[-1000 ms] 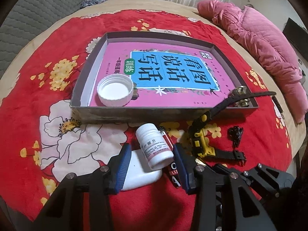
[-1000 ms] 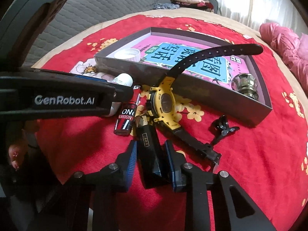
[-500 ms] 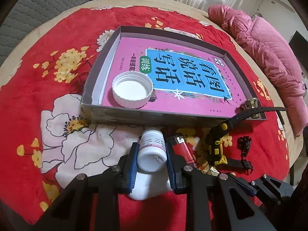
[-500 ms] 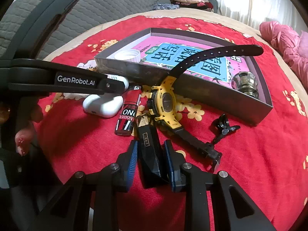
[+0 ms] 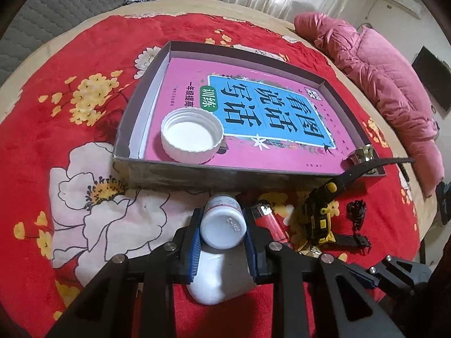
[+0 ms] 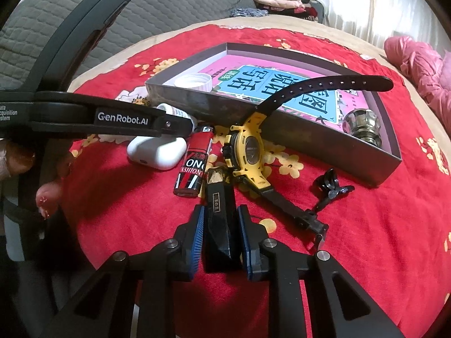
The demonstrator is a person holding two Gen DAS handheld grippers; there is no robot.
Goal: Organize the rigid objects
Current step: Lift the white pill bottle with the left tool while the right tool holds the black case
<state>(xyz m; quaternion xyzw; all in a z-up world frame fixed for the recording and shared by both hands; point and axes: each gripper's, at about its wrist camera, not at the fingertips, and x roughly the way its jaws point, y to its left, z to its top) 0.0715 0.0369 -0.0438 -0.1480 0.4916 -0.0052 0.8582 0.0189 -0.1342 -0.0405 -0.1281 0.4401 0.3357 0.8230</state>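
the small white pill bottle [image 5: 224, 229] lies on its side between the blue pads of the left hand-held gripper [image 5: 222, 236], which is narrowed right onto it, pads pressing both flanks. it sits just in front of the near wall of the grey tray [image 5: 180, 173], on top of a white earbud case [image 5: 222, 278] that pokes out under it. the right hand-held gripper [image 6: 221, 232] has a black faceted object [image 6: 221, 219] between its pads and its jaws are closing on it, the gap at each side almost gone; that object lies further out from the tray's near wall, just behind the red lighter [image 6: 194, 163] and the yellow watch [image 6: 248, 155].

both hands look to be at the grasp step. next, i'd guess, each piece has to be lifted clear of its neighbours and carried over the tray wall, landing on the pink book [image 5: 253, 112] beside the white cap [image 5: 191, 138], without dragging the watch strap that leans across the tray's rim.

a small black clip [image 6: 331, 187] lies off the tray's right corner, and a glass knob [image 6: 362, 122] sits inside that corner. what the black object is i can't tell; its label is too small. the left tool's arm hides most of the bottle from the right view, and the bed's red floral blanket [image 5: 56, 112] runs out of frame.
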